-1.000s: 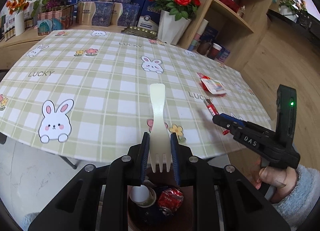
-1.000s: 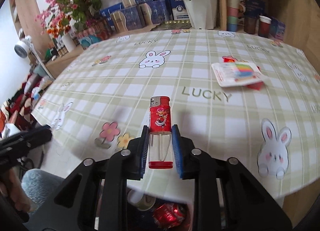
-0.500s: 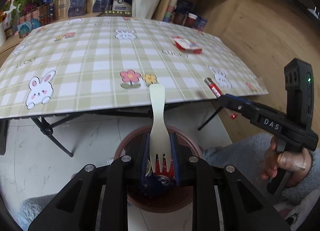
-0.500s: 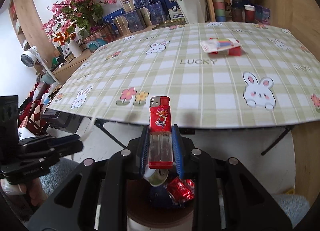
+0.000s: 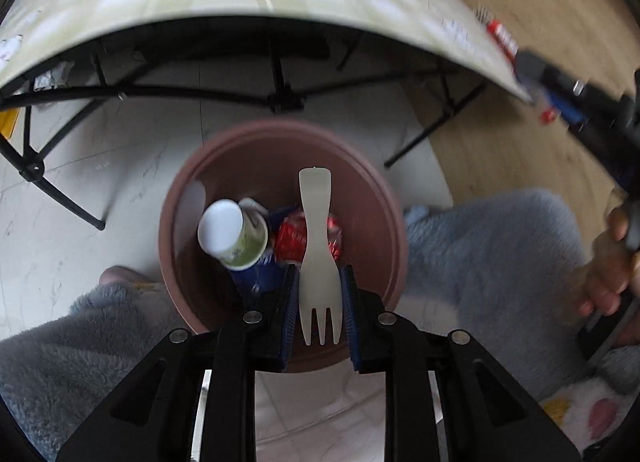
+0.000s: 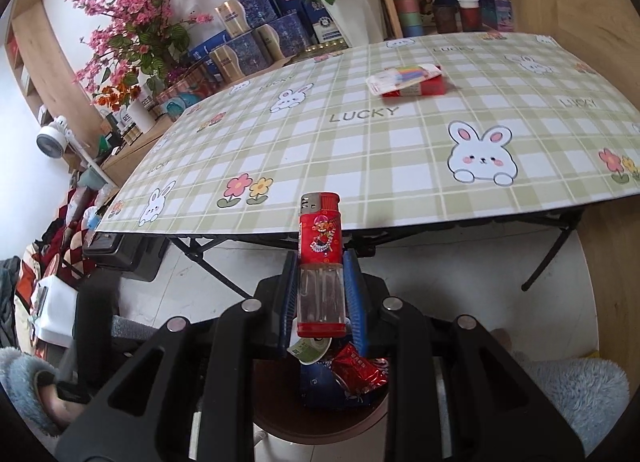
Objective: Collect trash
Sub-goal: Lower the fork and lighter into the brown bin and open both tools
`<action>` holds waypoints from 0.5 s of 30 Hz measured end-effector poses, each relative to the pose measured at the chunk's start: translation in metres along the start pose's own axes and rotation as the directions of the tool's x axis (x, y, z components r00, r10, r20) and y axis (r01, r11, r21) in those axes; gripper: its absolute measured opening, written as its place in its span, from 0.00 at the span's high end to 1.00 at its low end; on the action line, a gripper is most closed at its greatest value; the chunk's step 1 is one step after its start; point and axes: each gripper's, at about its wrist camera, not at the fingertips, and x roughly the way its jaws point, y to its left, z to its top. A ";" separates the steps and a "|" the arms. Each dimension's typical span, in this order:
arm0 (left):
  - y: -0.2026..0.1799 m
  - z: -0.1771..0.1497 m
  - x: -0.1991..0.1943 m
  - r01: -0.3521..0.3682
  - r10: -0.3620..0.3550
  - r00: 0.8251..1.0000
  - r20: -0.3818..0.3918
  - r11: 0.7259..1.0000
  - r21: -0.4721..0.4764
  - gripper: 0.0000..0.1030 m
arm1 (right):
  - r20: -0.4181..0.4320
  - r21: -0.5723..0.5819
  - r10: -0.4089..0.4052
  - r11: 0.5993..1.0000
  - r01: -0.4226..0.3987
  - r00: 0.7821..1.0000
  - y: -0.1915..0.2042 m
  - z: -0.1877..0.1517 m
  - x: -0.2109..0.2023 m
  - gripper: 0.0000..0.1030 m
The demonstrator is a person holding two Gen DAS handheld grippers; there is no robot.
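Note:
My left gripper is shut on a cream plastic fork, tines toward the camera, handle pointing down into a round brown bin on the floor. Inside the bin lie a paper cup, a crushed red can and a blue wrapper. My right gripper is shut on a red lighter with a clear tank, held beyond the table's front edge and above the bin, whose cup and can show below the jaws. The right gripper also appears blurred at the right of the left wrist view.
The folding table with a green checked bunny cloth carries a red-and-white packet. Black table legs stand over the white floor behind the bin. A person's grey fleece sleeves flank the bin. Flowers, boxes and wooden shelves line the back.
The left gripper has dropped and tipped downward with the fork, from over the table's edge to over the bin's mouth. The right gripper has drawn back off the table with the lighter.

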 end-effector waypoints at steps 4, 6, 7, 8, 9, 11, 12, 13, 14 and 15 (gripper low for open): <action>0.008 -0.002 0.022 -0.014 0.013 0.998 -0.066 1.000 -0.014 0.80 | -0.012 0.021 0.002 1.000 -0.002 1.000 -0.003 -0.003 0.004 0.75; 0.016 -0.007 0.035 -0.033 0.031 0.994 -0.103 0.999 -0.016 0.80 | -0.017 0.030 0.004 1.000 -0.003 1.000 -0.004 -0.004 0.006 0.75; 0.017 -0.007 0.039 -0.043 0.042 0.993 -0.111 0.999 -0.010 0.80 | -0.022 0.034 0.005 0.999 -0.004 1.000 -0.005 -0.005 0.007 0.75; 0.019 -0.008 0.044 -0.044 0.041 0.990 -0.132 0.999 -0.015 0.80 | -0.026 0.036 0.004 0.999 -0.003 1.000 -0.005 -0.006 0.008 0.75; 0.020 -0.008 0.048 -0.045 0.042 0.988 -0.146 0.999 -0.017 0.80 | -0.030 0.036 0.004 0.999 -0.003 1.000 -0.005 -0.007 0.009 0.75; 0.016 -0.008 0.048 -0.047 0.047 0.989 -0.143 0.999 0.003 0.80 | -0.035 0.038 0.005 0.999 -0.003 0.999 -0.005 -0.008 0.009 0.75; 0.013 -0.008 0.046 -0.043 0.045 0.989 -0.138 0.999 0.019 0.80 | -0.039 0.039 0.006 0.999 -0.004 0.999 -0.005 -0.009 0.010 0.75; 0.011 -0.008 0.046 -0.042 0.046 0.990 -0.136 0.999 0.030 0.80 | -0.040 0.039 0.006 0.999 -0.004 0.999 -0.005 -0.010 0.010 0.75; 0.009 -0.008 0.045 -0.044 0.049 0.990 -0.133 0.998 0.041 0.80 | -0.042 0.039 0.006 0.999 -0.005 0.999 -0.005 -0.011 0.010 0.75; 0.008 -0.009 0.044 -0.044 0.050 0.990 -0.131 0.998 0.048 0.80 | -0.042 0.040 0.006 0.999 -0.005 0.999 -0.005 -0.011 0.010 0.75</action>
